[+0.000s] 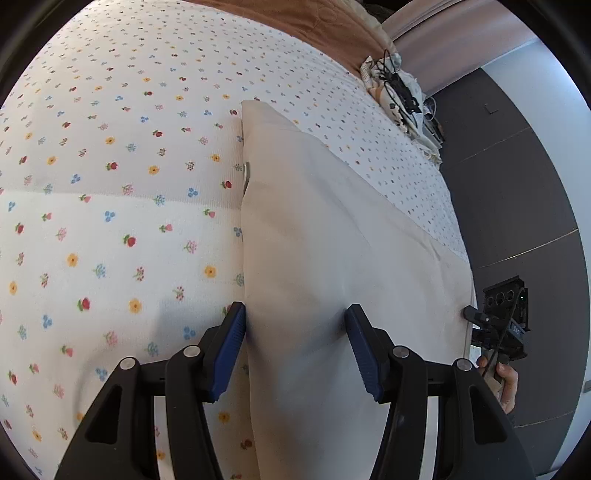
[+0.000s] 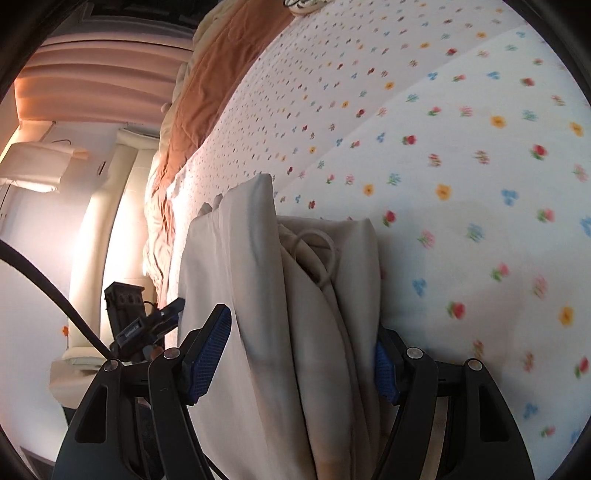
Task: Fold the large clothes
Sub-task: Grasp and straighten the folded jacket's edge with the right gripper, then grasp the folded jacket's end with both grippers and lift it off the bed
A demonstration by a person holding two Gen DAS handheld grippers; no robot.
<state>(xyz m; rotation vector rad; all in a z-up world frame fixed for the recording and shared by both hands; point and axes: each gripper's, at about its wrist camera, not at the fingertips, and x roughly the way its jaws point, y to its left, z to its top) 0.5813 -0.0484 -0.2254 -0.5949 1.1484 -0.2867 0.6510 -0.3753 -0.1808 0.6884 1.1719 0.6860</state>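
Note:
A cream garment point(image 1: 314, 221) lies folded into a long strip on the flowered bed sheet point(image 1: 110, 184). My left gripper point(image 1: 300, 350) straddles its near end. Both blue pads dent the fabric, which bunches up between them. In the right wrist view, a thick bundle of the same garment point(image 2: 251, 258) stands between the pads of my right gripper point(image 2: 295, 365), with a drawstring loop point(image 2: 321, 254) showing in its folds. The bundle hides most of the right pad. The other gripper point(image 1: 498, 321), in a hand point(image 1: 506, 384), shows at the garment's right edge.
A brown blanket point(image 1: 325, 26) lies bunched at the far end of the bed. A heap of cloth and black cables point(image 1: 402, 96) sits at the far right corner. Dark floor point(image 1: 517, 221) runs along the bed's right side. Pink curtains point(image 2: 92, 85) hang beyond.

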